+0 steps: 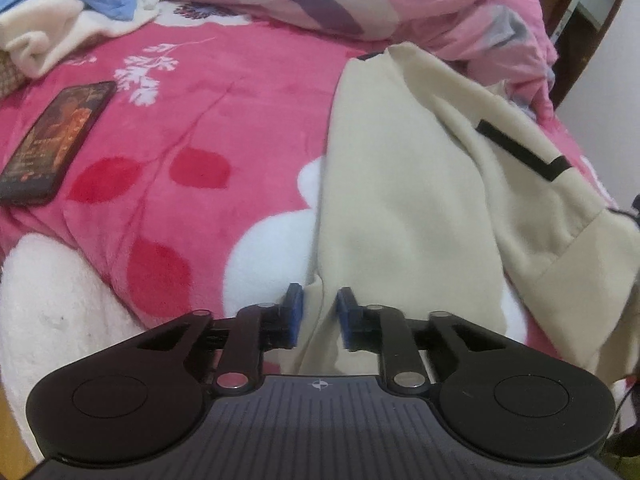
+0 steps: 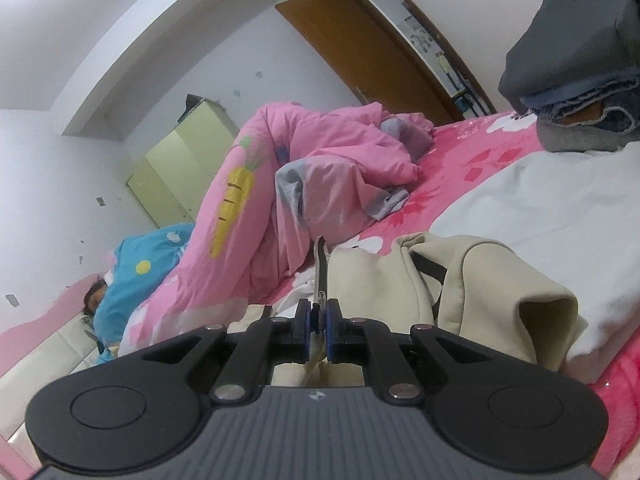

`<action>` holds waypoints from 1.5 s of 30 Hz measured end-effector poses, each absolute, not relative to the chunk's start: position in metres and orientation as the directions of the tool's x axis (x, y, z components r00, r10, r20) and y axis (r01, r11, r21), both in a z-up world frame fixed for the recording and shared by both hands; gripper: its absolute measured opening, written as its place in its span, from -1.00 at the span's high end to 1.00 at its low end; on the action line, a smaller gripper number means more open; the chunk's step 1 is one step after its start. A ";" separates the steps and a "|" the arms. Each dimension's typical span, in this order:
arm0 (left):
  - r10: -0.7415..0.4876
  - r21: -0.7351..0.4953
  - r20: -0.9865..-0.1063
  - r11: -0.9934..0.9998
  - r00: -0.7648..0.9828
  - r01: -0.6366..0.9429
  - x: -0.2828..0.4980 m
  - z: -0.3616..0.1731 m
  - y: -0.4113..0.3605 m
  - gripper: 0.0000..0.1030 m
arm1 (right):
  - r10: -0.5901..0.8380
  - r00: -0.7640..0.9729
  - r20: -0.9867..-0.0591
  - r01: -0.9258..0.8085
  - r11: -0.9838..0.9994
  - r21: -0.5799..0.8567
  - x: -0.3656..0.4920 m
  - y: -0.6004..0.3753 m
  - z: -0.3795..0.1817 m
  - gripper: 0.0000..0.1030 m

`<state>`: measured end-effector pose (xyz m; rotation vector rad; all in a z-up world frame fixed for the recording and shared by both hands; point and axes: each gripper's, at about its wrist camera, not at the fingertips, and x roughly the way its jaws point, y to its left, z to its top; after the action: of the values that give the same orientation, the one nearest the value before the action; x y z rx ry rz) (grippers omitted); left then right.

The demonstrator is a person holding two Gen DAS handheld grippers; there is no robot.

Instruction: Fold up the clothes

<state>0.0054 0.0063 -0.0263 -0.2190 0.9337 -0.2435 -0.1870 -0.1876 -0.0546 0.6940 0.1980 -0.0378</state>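
The cream garment [image 1: 400, 200] lies on the bed, spread over the pink floral blanket [image 1: 200, 120] from the left wrist view's centre out toward 3 o'clock, with a black strip [image 1: 516, 148] stitched across it at about 2 o'clock; its near edge runs down between the blue pads of the left gripper [image 1: 318, 316], whose jaws stand partly spread, the cloth between them, the left pad clear of it and the right pad hard against its edge, though whether it presses the pictures do not show.

In the right wrist view the same cream garment [image 2: 380, 272] is bunched just ahead of the right gripper [image 2: 318, 322]; its jaws are pressed together and pinching a thin edge of the cloth, which stands up from the pads toward 12 o'clock.

Outward from there: a white folded cloth [image 2: 540, 216] lies at 3 o'clock of the right view, with a stack of grey and denim clothes [image 2: 572, 80] at 1 o'clock; a rumpled pink quilt [image 2: 320, 168] with a carrot print fills the middle, and a blue bundle [image 2: 148, 256] lies at 9 o'clock; in the left view a dark phone [image 1: 56, 140] rests on the blanket at 9 o'clock, and a pile of white and blue laundry [image 1: 68, 8] sits at 11 o'clock.
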 end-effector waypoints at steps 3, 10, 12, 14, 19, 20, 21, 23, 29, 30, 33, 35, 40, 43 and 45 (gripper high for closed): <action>-0.390 -0.364 -0.745 0.917 0.541 0.161 0.003 -0.025 0.003 -0.36 | 0.037 0.981 -0.190 0.096 0.760 0.643 -0.194 -0.184 -0.055 0.84; -0.208 -0.096 -0.782 0.972 0.588 0.215 0.001 -0.032 -0.041 0.38 | 0.036 0.978 -0.204 0.102 0.771 0.628 -0.192 -0.274 -0.051 0.84; -0.150 -0.046 -0.775 0.982 0.614 0.183 -0.001 -0.030 -0.044 0.80 | 0.034 0.978 -0.205 0.102 0.781 0.616 -0.177 -0.286 -0.041 0.84; -0.160 -0.086 -0.764 0.985 0.625 0.147 0.000 -0.022 -0.036 0.82 | 0.038 0.979 -0.200 0.095 0.784 0.613 -0.156 -0.303 -0.038 0.84; -0.138 -0.111 -0.683 0.990 0.717 0.084 0.005 0.008 -0.011 0.82 | 0.068 0.984 -0.163 0.046 0.792 0.609 -0.124 -0.332 -0.024 0.83; -0.131 -0.102 -0.659 0.991 0.740 0.085 0.008 0.016 -0.008 0.82 | 0.077 0.985 -0.154 0.032 0.795 0.606 -0.119 -0.336 -0.018 0.83; -0.119 -0.085 -0.634 0.993 0.764 0.084 0.011 0.023 -0.004 0.82 | 0.084 0.986 -0.146 0.022 0.798 0.603 -0.115 -0.338 -0.014 0.83; -0.082 -0.033 -0.582 0.996 0.809 0.077 0.023 0.037 0.000 0.82 | 0.100 0.986 -0.134 0.000 0.800 0.599 -0.108 -0.341 -0.007 0.83; -0.006 -0.005 -0.477 1.000 0.879 0.004 0.083 0.067 0.026 0.82 | 0.177 0.978 -0.109 -0.074 0.784 0.616 -0.102 -0.342 0.010 0.83; 0.012 0.002 -0.463 1.000 0.886 -0.013 0.096 0.071 0.030 0.82 | 0.195 0.975 -0.108 -0.088 0.783 0.616 -0.101 -0.341 0.013 0.84; 0.083 0.040 -0.424 0.997 0.902 -0.073 0.129 0.081 0.039 0.83 | 0.247 0.963 -0.105 -0.133 0.778 0.614 -0.098 -0.339 0.022 0.83; 0.126 0.063 -0.401 0.992 0.908 -0.110 0.151 0.088 0.044 0.82 | 0.271 0.956 -0.113 -0.160 0.804 0.573 -0.096 -0.331 0.029 0.83; 0.173 0.057 -0.390 0.985 0.905 -0.164 0.200 0.099 0.058 0.83 | 0.366 0.927 -0.085 -0.271 0.807 0.525 -0.090 -0.316 0.041 0.84; 0.217 0.073 -0.342 0.976 0.914 -0.205 0.220 0.109 0.065 0.83 | 0.419 0.904 -0.087 -0.316 0.790 0.526 -0.079 -0.309 0.048 0.83; 0.255 0.097 -0.300 0.967 0.919 -0.236 0.233 0.118 0.071 0.83 | 0.445 0.891 -0.092 -0.335 0.780 0.528 -0.072 -0.302 0.051 0.83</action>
<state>0.2328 0.0710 0.1176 0.0595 0.3165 0.2524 -0.0721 -0.3018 0.0512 0.5274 0.2177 0.4253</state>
